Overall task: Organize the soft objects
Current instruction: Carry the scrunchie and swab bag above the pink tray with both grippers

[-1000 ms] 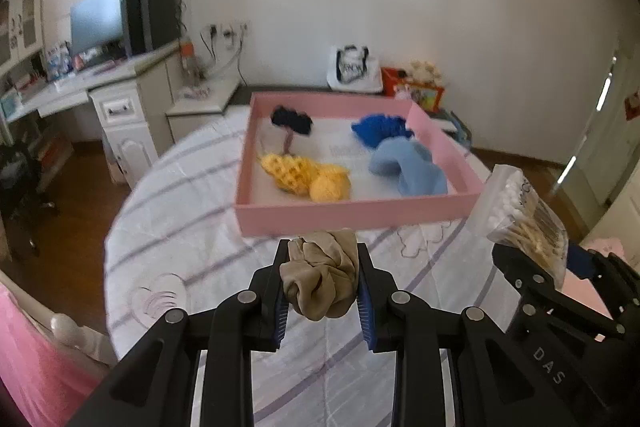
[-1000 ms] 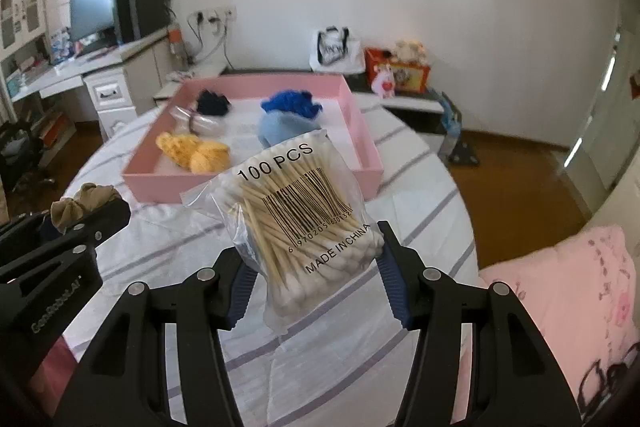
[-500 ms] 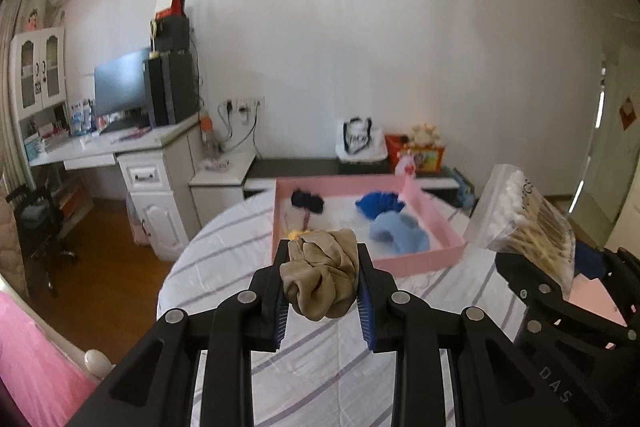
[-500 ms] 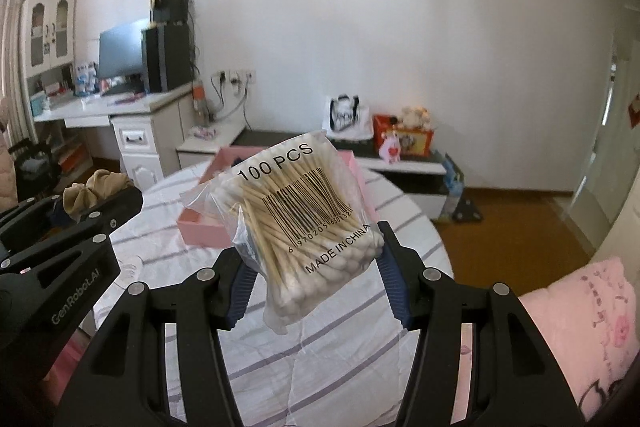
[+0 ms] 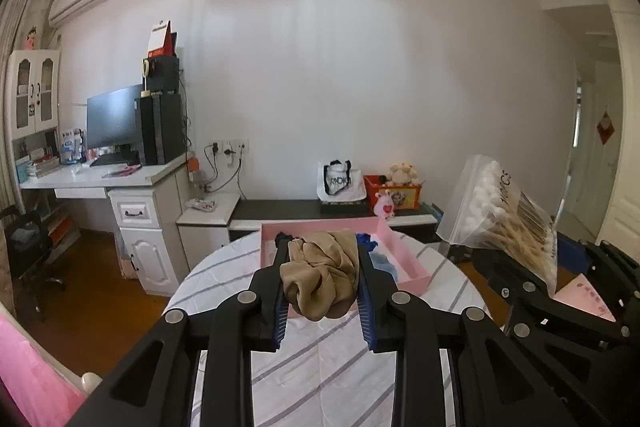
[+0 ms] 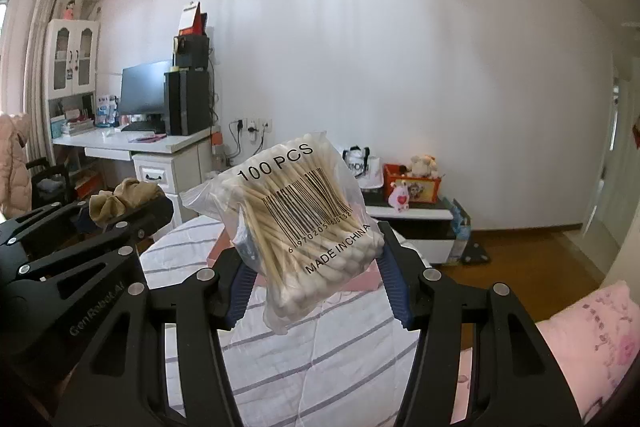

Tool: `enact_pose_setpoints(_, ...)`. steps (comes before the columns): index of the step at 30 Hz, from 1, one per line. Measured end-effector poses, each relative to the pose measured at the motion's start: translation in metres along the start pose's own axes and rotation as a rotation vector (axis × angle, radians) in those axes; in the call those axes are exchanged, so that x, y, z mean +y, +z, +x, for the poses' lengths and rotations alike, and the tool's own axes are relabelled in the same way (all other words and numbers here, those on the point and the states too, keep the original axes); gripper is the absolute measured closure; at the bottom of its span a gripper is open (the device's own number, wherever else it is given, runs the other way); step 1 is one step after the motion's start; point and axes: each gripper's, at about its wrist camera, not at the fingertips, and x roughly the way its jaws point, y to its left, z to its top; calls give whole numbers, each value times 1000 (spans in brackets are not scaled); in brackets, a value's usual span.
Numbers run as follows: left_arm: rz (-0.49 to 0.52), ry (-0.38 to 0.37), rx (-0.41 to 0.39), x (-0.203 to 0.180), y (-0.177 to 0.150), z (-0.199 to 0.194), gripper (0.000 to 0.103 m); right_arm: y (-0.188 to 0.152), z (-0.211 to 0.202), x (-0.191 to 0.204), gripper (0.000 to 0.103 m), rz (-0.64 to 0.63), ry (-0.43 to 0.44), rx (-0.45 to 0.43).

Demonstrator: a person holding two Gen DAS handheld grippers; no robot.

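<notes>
My left gripper (image 5: pixel 322 287) is shut on a beige fabric scrunchie (image 5: pixel 318 273) and holds it up in the air, well above the striped round table (image 5: pixel 336 359). My right gripper (image 6: pixel 316 275) is shut on a clear bag of cotton swabs (image 6: pixel 296 223) marked 100 PCS, also raised. The bag also shows at the right of the left wrist view (image 5: pixel 508 215). The pink tray (image 5: pixel 404 259) lies on the far side of the table, mostly hidden behind the scrunchie; blue soft things (image 5: pixel 382 261) show inside it.
A white desk with a monitor (image 5: pixel 114 125) and drawers (image 5: pixel 140 231) stands left of the table. A low dark bench (image 5: pixel 304 215) with a bag and a toy box runs along the back wall. A pink pillow (image 6: pixel 592 339) lies at the right.
Both grippers have risen and tilted upward with their loads. The tray, large and near a second ago, now sits small and low behind the scrunchie, and the wall fills the views.
</notes>
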Motion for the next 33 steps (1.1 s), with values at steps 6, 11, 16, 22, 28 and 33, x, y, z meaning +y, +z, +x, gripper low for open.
enact_pose_setpoints(6,-2,-2,-42,8,-12,-25,77,1,-15,1,51,1,2,-43)
enact_pose_setpoints(11,-5,1,-67,17,-26,-38,77,1,-27,0,51,1,2,-78)
enact_pose_setpoints(16,-6,-1,-69,17,-42,-47,77,-8,-39,-3,51,-1,10,-94)
enact_pose_setpoints(22,-11,-1,-65,16,-45,-52,77,-8,-40,-3,51,-3,13,-92)
enact_pose_setpoints(28,-14,9,-59,10,-38,-44,77,-8,-38,-4,51,3,13,-83)
enact_pose_setpoints(33,-12,10,-46,1,-35,-42,77,-2,-27,-7,50,10,8,-60)
